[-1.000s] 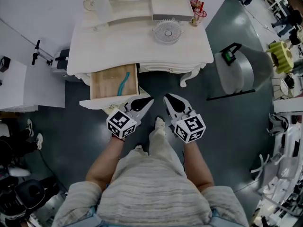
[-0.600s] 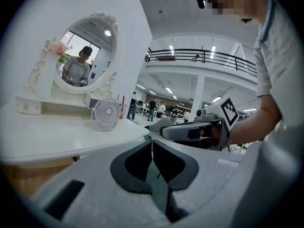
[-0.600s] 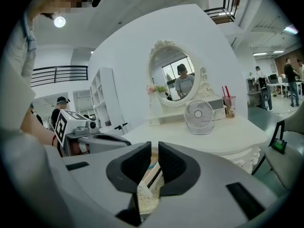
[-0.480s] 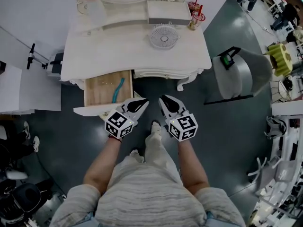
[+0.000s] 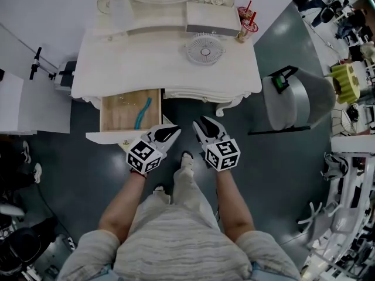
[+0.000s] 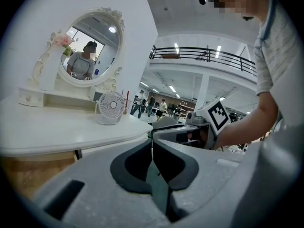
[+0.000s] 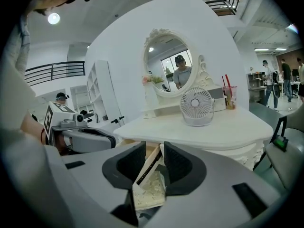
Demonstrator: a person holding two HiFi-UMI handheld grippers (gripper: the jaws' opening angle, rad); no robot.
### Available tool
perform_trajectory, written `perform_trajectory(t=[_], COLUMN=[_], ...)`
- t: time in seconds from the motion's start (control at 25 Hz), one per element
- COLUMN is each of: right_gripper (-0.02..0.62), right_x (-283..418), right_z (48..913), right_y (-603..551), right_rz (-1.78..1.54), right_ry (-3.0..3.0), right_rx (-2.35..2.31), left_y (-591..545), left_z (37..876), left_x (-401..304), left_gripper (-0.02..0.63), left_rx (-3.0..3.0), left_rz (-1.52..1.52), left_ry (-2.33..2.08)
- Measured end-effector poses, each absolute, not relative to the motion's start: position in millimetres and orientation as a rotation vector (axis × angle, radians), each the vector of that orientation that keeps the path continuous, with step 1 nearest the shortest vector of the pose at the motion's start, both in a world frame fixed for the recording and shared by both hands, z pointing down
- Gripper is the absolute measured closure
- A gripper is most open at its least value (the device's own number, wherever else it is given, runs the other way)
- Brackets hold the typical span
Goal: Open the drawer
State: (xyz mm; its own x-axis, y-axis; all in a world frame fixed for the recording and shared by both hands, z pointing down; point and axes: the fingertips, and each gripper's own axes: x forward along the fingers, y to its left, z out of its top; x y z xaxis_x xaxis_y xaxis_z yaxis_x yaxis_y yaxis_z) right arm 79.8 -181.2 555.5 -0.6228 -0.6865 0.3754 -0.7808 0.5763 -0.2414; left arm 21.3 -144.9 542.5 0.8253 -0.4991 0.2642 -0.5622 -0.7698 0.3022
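White drawer (image 5: 119,113) pulled out of dressing table (image 5: 140,60), teal object (image 5: 142,113) inside.

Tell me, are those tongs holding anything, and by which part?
Nothing is held. The left tongs are shut on nothing. The right tongs have just been opening, with nothing between them. The drawer stands open, ungripped.
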Motion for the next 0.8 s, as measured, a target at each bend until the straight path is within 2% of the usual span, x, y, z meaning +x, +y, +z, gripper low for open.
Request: perform_trajectory(t=[0.8], right_gripper=[0.482], right_x=[112.1], right_z=[619.7], right_y=[-234.6], right_rz=[0.62], right_ry=[-2.394], right_rx=[1.33], left_y=[-173.0], left_z=[563.9], left_x=[25.5], left_gripper=[0.59], left_rx=[2.595], left_rz=[0.231], left_ry=[-0.816])
